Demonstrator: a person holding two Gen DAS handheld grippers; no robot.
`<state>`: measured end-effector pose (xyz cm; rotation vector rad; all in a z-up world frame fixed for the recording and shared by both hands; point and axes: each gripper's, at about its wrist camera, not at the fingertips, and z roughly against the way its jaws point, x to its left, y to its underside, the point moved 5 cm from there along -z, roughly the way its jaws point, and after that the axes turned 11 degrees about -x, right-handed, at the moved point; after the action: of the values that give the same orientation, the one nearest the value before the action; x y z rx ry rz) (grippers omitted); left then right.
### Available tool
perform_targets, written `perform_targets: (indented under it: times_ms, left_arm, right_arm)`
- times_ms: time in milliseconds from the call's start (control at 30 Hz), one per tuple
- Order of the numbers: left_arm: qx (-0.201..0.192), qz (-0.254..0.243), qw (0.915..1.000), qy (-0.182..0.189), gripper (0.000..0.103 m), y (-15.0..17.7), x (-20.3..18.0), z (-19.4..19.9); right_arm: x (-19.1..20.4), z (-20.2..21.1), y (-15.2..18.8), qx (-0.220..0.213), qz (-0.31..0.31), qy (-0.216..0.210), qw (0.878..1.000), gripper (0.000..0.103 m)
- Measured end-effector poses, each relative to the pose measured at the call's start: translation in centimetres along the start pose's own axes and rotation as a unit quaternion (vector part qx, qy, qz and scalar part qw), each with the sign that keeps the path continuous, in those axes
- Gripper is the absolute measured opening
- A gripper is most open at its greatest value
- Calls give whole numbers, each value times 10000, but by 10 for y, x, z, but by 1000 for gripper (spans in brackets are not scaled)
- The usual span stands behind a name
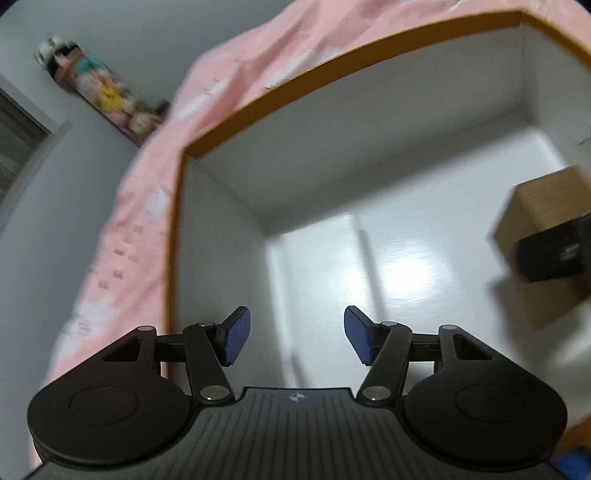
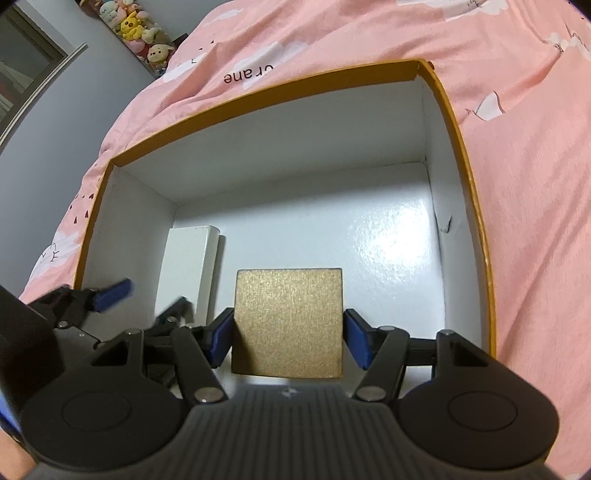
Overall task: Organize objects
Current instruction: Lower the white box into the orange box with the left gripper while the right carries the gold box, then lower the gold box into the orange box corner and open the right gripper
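My right gripper (image 2: 288,338) clamps the gold box (image 2: 289,323) low inside the orange-rimmed carton (image 2: 476,229), my left gripper (image 1: 297,338) gapes empty beside it, and crowding them could knock the white box (image 2: 188,269) or snag the wall.

A home bedroom. A pink patterned bedspread (image 2: 517,155) covers the bed. Plush toys (image 2: 136,26) line the far left wall.
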<state>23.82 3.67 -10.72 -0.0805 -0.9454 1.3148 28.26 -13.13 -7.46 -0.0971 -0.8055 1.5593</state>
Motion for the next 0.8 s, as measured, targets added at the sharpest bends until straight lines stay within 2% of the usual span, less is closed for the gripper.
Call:
perform_targets:
  times_ms: [267, 333, 433, 500, 567, 700, 800]
  left_arm:
    - [-17, -67, 10000, 21, 67, 0, 0, 0]
    - [-87, 89, 9999, 107, 67, 1, 4, 4]
    - [-234, 656, 9969, 356, 67, 0, 19, 8]
    - [-347, 1093, 9918, 566, 67, -2, 30, 14]
    - [-488, 1602, 9832, 731, 67, -2, 42, 19]
    - [-845, 2164, 9680, 948, 67, -9, 63, 33]
    - [-1087, 2474, 9581, 952, 67, -18, 79, 40]
  right_arm:
    - [2, 3, 0, 30, 13, -13, 10000, 64]
    - [3, 3, -2, 35, 56, -20, 10000, 64]
    - [6, 1, -6, 101, 144, -21, 9998, 64]
    - [7, -2, -9, 133, 188, 1, 9997, 64]
    - [9, -5, -13, 145, 181, 30, 9997, 64]
    - [15, -7, -24, 82, 124, -15, 9999, 64]
    - [24, -9, -32, 41, 138, -62, 9999, 64]
